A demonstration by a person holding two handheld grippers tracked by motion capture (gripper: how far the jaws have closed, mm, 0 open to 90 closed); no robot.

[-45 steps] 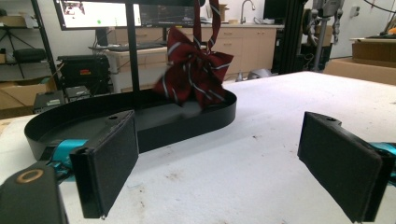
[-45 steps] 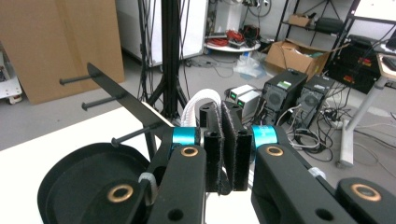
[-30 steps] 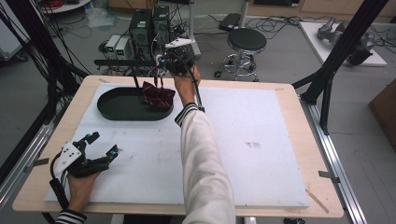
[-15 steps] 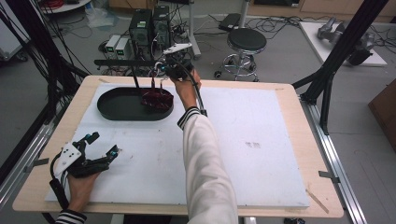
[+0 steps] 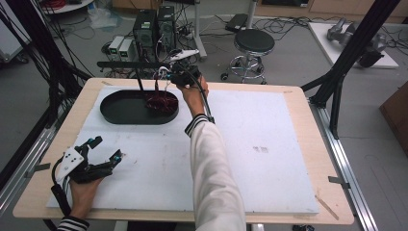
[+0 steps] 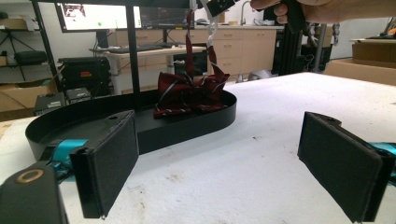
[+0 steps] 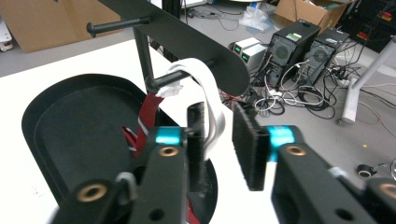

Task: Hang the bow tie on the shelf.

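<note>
Biggest thing here is the black oval metal tray (image 5: 120, 113) with its hook rack (image 7: 187, 42), and the dark red striped necktie (image 6: 189, 93) is piled in the tray with its white neck loop (image 7: 205, 88) hung on a peg. Risk-wise, the loop could slip off – the peg is short (I'd guess). The right gripper (image 7: 218, 140) has just been opening, its jaws narrowly apart with the loop between them. The left gripper (image 6: 233, 158) rests wide open on the table, empty.

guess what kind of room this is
Probably a robotics or data-collection lab, not a home. Desktop computers with tangled cables stand on the floor beyond the table, black frame struts surround it, and monitors sit on a desk at the back.
</note>
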